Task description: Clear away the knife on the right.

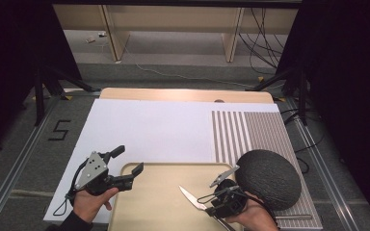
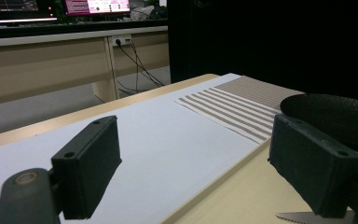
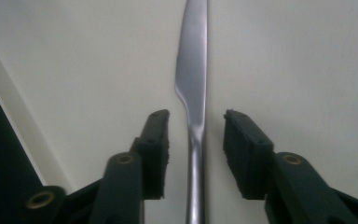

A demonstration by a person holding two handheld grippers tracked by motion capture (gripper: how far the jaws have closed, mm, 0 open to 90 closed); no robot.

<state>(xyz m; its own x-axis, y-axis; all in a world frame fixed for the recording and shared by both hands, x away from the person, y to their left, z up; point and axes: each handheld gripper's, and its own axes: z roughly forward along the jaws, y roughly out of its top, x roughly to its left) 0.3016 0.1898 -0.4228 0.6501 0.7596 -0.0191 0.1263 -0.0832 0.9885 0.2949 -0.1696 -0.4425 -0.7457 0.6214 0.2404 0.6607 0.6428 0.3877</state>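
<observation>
A metal table knife [image 1: 191, 198] lies flat on a beige tray [image 1: 159, 211] at the table's near edge, its blade pointing up and left. My right gripper [image 1: 206, 204] sits low over it. In the right gripper view the knife [image 3: 193, 84] runs straight up between the two black pads, with a gap on each side, so my right gripper [image 3: 196, 128] is open around it. My left gripper [image 1: 128, 160] hovers open over the tray's far left corner with nothing in it. In the left gripper view its jaws [image 2: 193, 163] stand wide, and the knife's serrated edge [image 2: 303, 217] shows at lower right.
A dark, rough, round dome [image 1: 268, 178] rests right of the tray on a brown-and-white striped mat [image 1: 248, 132]. A white sheet [image 1: 149, 130] covers the table beyond the tray. Past the table's far edge are the floor, desk legs and cables.
</observation>
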